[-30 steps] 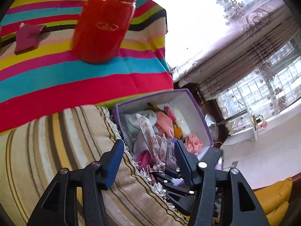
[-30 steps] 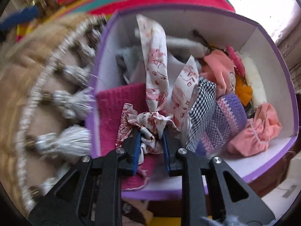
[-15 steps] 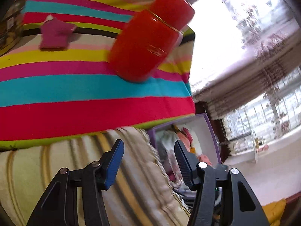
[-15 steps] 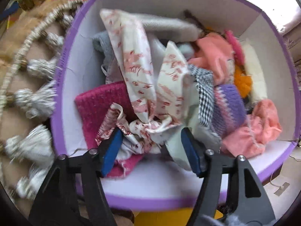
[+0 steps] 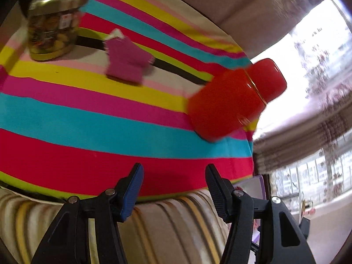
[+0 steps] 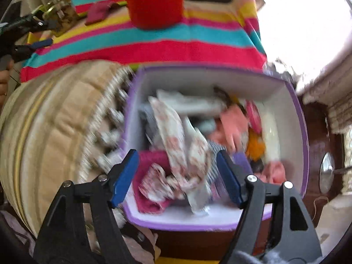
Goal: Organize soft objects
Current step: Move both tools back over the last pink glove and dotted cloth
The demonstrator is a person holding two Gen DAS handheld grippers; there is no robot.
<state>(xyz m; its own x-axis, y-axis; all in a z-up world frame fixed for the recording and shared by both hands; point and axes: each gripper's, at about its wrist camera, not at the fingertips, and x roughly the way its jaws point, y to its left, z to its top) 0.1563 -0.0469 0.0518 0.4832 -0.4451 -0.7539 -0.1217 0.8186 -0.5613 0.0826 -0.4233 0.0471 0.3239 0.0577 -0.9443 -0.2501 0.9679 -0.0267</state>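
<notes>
While the left gripper (image 5: 173, 183) hovers with jaws apart and empty over the striped cloth (image 5: 92, 118), a magenta fabric piece (image 5: 127, 61) lies near its far edge beside a red jar (image 5: 233, 101). Right gripper (image 6: 178, 171), jaws opening, hangs above the purple box (image 6: 303, 136); the floral cloth (image 6: 176, 140) lies inside, unheld.

box (image 6: 296, 110) contents blurred, jar (image 5: 51, 19) top cut off

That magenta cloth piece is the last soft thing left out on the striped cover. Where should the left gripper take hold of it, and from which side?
Judging by its flat pose, come from above with the left gripper, now open. Pinch the magenta cloth piece across its narrower near end, away from the jar; its exact folds are blurred.
</notes>
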